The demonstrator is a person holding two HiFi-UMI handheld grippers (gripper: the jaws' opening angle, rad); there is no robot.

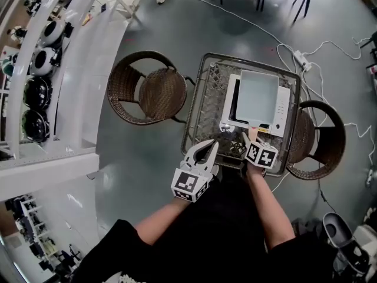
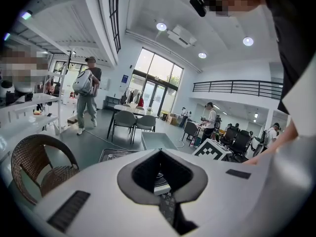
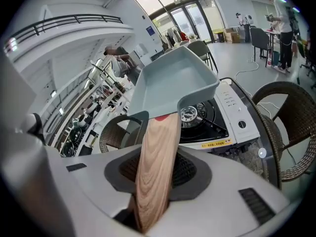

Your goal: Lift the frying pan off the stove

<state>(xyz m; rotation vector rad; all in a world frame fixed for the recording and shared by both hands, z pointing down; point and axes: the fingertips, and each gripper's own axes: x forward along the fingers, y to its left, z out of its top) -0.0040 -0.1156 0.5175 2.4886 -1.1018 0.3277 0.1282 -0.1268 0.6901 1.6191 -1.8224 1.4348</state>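
Just now the frying pan (image 1: 258, 94) hangs over the stove (image 1: 285, 109), held up by its wooden handle (image 3: 157, 162). It is a square, grey-blue pan, and from the right gripper view its base (image 3: 173, 83) sits clear of the burner (image 3: 190, 113), which shows uncovered beneath the near edge. The right gripper (image 1: 253, 138) has the handle. Its fingers (image 3: 202, 177) stand partly apart and press on the wood from either side, with the handle running up between them toward the pan.

The left gripper (image 1: 207, 151) is low at the front left corner of the desk (image 1: 197, 108), beside the right one and apart from the stove. Its fingers (image 2: 196, 181) are drawn together at the tips and nothing is caught in them; only the small diamond-shaped gap of the pads shows between.

The white stove stands on the small desk, with its control panel on the right side. A brown wicker chair (image 1: 150, 90) stands to the left of the desk and another (image 1: 321, 143) is tucked against its right side. White cables (image 1: 330, 46) trail over the grey floor (image 1: 147, 158) beyond.
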